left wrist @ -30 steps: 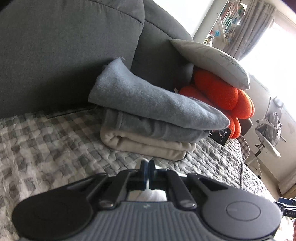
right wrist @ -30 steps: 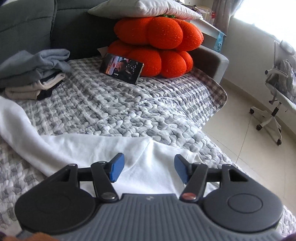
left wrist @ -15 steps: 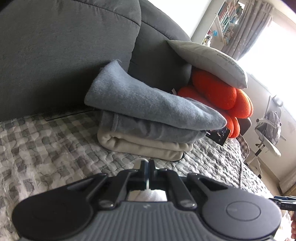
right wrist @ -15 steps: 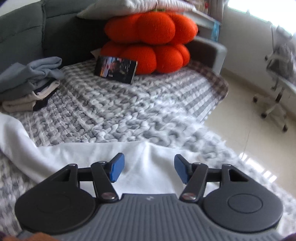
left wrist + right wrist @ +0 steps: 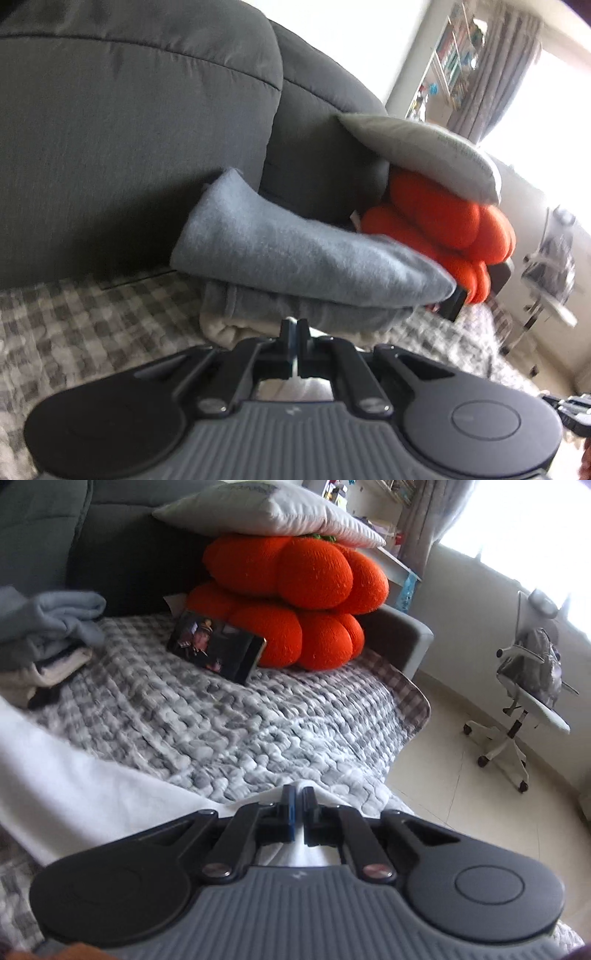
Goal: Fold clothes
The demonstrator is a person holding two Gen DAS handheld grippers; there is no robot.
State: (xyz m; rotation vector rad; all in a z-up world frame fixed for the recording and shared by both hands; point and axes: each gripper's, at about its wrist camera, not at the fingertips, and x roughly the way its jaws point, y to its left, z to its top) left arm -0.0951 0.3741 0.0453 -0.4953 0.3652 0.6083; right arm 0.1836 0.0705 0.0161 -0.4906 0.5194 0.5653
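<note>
Your right tongs have just been closing, and they now stand pressed together on the near edge of the white garment, which shows pinched between the blue pads at 6 o'clock of the right wrist view; half a second ago they were spread wide above the same cloth. From there the garment runs as a broad white band out to 9 o'clock across the quilted sofa cover. Your left tongs are pressed together as they were a second ago, with a sliver of white cloth showing just behind the pads, so they look to be pinching the garment too, though little of it can be seen. The stack of folded clothes sits at 12 o'clock of the left tongs, against the sofa back, and the phone leans on the orange cushion at 11 o'clock in the right view, well apart from the cloth. With both edges apparently in hand, you seem ready to lift and draw the garment taut for a fold. Watch that the right pinch has caught enough cloth, since only a narrow ridge shows between the pads.
</note>
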